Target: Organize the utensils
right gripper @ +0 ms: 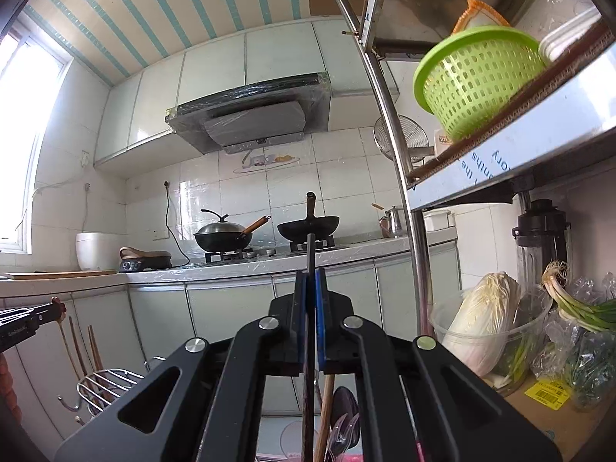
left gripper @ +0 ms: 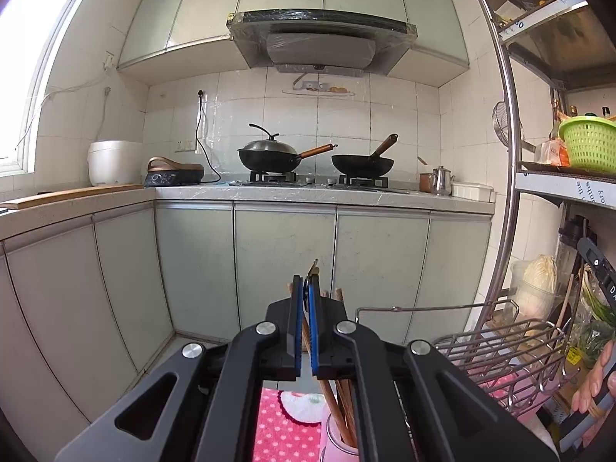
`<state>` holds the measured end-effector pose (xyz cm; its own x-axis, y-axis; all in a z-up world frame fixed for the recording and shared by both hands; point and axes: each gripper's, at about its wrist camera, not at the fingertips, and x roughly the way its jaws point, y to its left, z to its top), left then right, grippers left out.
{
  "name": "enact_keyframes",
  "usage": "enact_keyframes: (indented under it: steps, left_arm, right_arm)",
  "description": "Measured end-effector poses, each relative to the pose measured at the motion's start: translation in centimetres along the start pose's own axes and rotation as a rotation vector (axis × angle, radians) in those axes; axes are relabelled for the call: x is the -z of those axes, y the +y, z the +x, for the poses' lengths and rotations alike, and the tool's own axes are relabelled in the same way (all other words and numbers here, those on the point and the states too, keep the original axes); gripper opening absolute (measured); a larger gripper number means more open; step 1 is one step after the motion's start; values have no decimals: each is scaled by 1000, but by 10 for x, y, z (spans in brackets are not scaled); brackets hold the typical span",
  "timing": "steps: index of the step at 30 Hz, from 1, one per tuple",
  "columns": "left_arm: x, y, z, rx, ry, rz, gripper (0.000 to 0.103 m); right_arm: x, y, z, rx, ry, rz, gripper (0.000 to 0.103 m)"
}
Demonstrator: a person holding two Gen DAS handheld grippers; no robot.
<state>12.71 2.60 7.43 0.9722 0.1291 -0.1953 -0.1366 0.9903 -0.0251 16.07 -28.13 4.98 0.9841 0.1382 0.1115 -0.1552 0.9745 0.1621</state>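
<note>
A tiled kitchen with pale glossy cabinets lies far ahead. My left tongs [left gripper: 306, 288] clamp a slim wooden chopstick [left gripper: 312, 267] above a pink cup [left gripper: 340, 444]; my right tongs [right gripper: 310, 283] pinch a thin dark utensil handle [right gripper: 310, 254], beside a wire rack [right gripper: 109, 383].

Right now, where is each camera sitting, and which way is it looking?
Left wrist: rides the left gripper, shut on a brown wooden chopstick, facing the stove counter; a hand shows at right.
Right wrist: rides the right gripper, shut on a thin dark utensil handle, facing the same counter, tilted slightly up.
Both see the lidded black wok and green plastic basket.
</note>
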Motion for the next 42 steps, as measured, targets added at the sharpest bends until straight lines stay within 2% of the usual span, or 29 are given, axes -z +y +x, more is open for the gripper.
enact_keyframes:
  steps: [8,15,22,26,36,38,40,42]
  left_arm:
    - [17,-1,6,28,42,-1,2]
    - [32,-1,11,61,100,-11,2]
    - [43,0,17,108,175,-37,3]
    - [50,3,25,131,238,-67,3]
    - [50,8,33,155,290,-98,3]
    - [49,9,34,162,294,-113,4]
    - [47,9,35,176,304,-120,6]
    - [45,11,36,204,320,-132,15]
  right_arm:
    - [18,1,-12,-13,65,10,5]
    - [40,-6,-28,0,183,72,5]
    - [58,-8,-25,-1,317,116,5]
    - [64,-9,-22,7,380,128,5]
    - [63,-6,-19,9,463,125,5]
    - [61,-6,-20,1,470,132,11]
    - [60,-5,-21,-6,477,135,35]
    - [56,-4,-24,-12,472,130,40]
